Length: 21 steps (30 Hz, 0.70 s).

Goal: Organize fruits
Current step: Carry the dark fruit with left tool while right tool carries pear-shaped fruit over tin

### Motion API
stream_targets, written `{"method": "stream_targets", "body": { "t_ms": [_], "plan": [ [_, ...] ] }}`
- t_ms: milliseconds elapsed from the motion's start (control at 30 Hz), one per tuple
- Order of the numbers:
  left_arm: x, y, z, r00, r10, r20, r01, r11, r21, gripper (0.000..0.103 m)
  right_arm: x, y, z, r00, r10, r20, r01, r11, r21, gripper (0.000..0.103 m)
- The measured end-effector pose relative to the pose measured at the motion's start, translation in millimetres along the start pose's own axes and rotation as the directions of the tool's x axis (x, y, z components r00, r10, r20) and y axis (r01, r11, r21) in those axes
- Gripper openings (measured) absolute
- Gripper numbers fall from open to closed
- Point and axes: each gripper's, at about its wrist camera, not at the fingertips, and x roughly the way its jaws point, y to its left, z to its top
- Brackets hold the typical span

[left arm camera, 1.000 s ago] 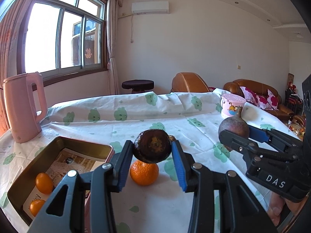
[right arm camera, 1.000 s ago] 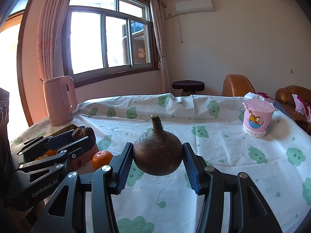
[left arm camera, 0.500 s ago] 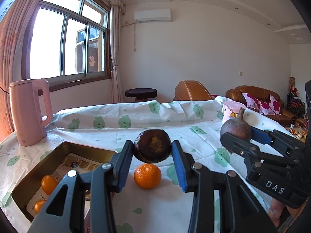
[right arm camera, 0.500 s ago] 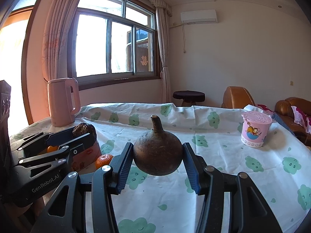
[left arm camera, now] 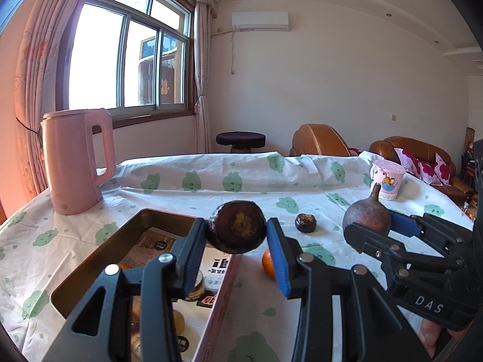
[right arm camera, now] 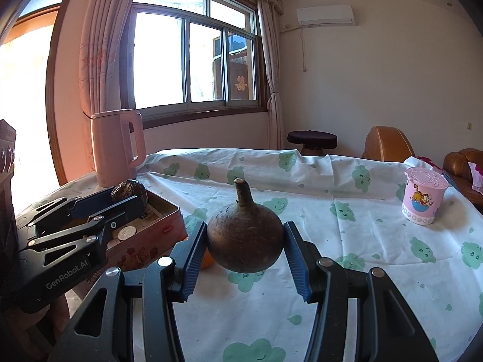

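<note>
My left gripper [left arm camera: 237,252] is shut on a dark round fruit [left arm camera: 237,230] and holds it above the right rim of the open tin box [left arm camera: 99,253]. It also shows in the right wrist view [right arm camera: 126,196]. My right gripper [right arm camera: 244,256] is shut on a brown stemmed fruit [right arm camera: 246,241] above the table; that fruit shows in the left wrist view [left arm camera: 366,218] too. An orange [left arm camera: 267,264] lies on the cloth right of the box. A small dark fruit [left arm camera: 305,222] lies farther back. Oranges in the box are mostly hidden by my fingers.
A pink kettle [left arm camera: 74,160] stands at the table's far left. A pink cartoon cup [right arm camera: 422,199] stands at the far right. The box [right arm camera: 151,229] holds papers and small round items. Sofas and a stool stand beyond the table.
My left gripper has moved left toward the box with the dark fruit, so the box now lies under it and the orange sits right of it. The right gripper still holds its fruit.
</note>
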Motion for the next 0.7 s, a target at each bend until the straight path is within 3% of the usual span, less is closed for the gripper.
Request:
{"method": "stream_targets", "body": {
  "t_ms": [433, 700],
  "plan": [
    [3.7, 61.8, 11.3, 0.996, 0.073, -0.054, -0.076, 0.995, -0.058, 0.043, 28.1, 51.9, 26.6, 0.991, 0.128, -0.025, -0.129, 0.991, -0.038, 0.053],
    [14.3, 79.5, 6.7, 0.989, 0.100, -0.105, -0.107, 0.992, -0.069, 0.043, 51.1, 77.4, 34.6, 0.986, 0.162, -0.044, -0.165, 0.984, -0.062, 0.053]
  ]
}}
